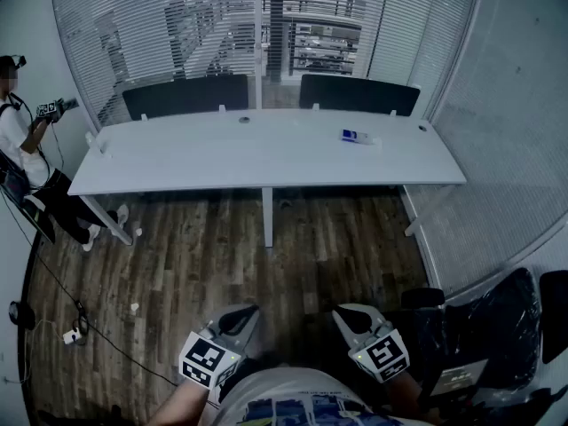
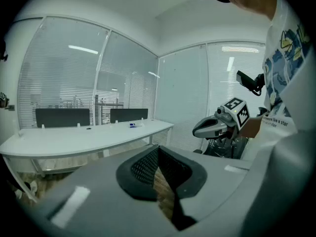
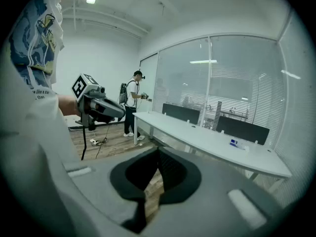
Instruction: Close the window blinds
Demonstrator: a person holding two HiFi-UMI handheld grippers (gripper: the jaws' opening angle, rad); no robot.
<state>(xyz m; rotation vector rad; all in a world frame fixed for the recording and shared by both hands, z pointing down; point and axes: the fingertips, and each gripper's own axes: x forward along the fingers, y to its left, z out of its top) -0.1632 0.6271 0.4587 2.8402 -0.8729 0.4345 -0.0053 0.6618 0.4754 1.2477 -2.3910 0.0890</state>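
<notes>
At a glass-walled office, from the head view: the left hand-held gripper (image 1: 241,316) and right hand-held gripper (image 1: 348,316) hang low by the wearer's waist, both with jaws pressed together and nothing in them. The window blinds (image 1: 177,34) stand beyond the long white surface (image 1: 266,162), well apart from either tool. Their slats are tilted open enough to see through. A second person (image 1: 22,140) stands at the far left end.

From the left gripper view: the jaws meet tip to tip on bare air, with wood floor (image 2: 162,184) showing below them. The blinds fill the glass behind the surface. No wand or cord can be made out.

From the right gripper view: the same closed, empty pair of jaws, aimed along the surface toward the blinds.

Judged from this, the approach comes first. Walking round an end of the surface, rather than leaning across it, would likely give a steadier reach. One gripper's jaws should part only once the control is found, then pinch it squarely.
</notes>
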